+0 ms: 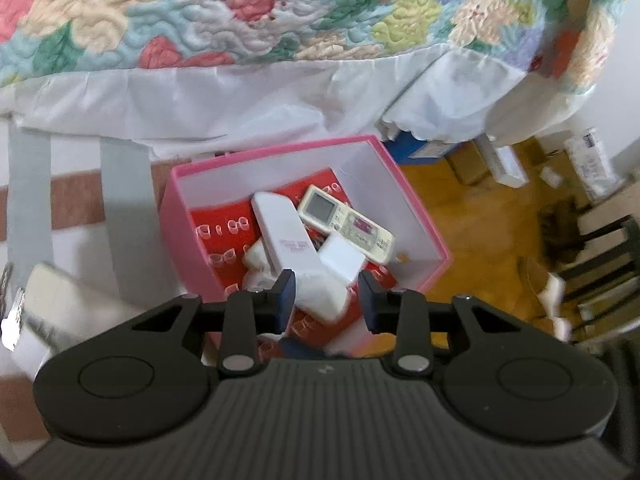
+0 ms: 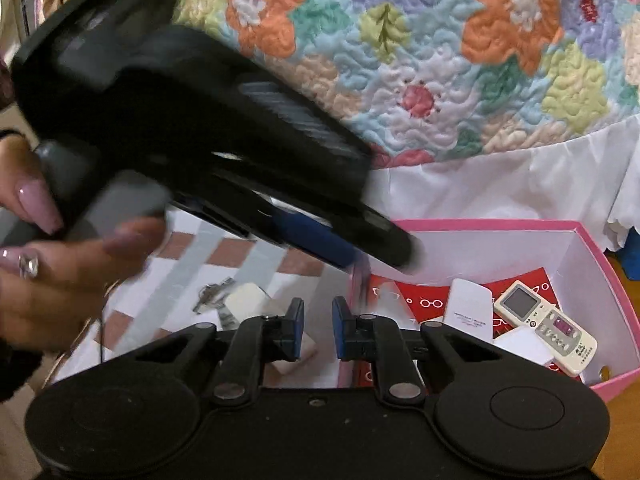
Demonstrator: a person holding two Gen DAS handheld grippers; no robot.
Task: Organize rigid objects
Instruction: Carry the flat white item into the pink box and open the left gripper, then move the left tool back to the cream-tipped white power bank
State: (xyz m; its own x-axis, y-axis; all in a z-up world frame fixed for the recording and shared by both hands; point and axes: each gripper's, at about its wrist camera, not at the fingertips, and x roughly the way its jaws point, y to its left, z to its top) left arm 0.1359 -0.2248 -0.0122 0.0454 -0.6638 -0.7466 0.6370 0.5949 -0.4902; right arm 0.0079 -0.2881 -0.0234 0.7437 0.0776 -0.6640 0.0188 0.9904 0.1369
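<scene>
The left gripper [image 1: 327, 298] hangs over the pink box [image 1: 416, 204] with its jaws spread apart and nothing pinched; the near end of the long white remote [image 1: 290, 246] lies in the gap between them, lower down inside the box. The right gripper [image 2: 318, 330] also has its jaws parted with a narrow gap, holding nothing, poised above the checked surface [image 2: 224, 254] just left of the box wall. Inside the box lie two remotes, the plain white one and a cream remote with a screen [image 1: 346, 222], plus a flat white block [image 1: 342, 260] between them and a smaller white piece half hidden beneath, all on a red printed sheet [image 1: 224, 236]. Outside the box sit a white adapter [image 2: 245, 300] and a bunch of keys [image 2: 210, 296]. Only the right wrist view shows the person's left hand [image 2: 60, 264] around the other gripper's handle; only the left wrist view shows the wooden floor [image 1: 472, 216] with cardboard boxes and a dark chair [image 1: 600, 276]. The floral quilt [image 1: 240, 12] fills the top of both views.
</scene>
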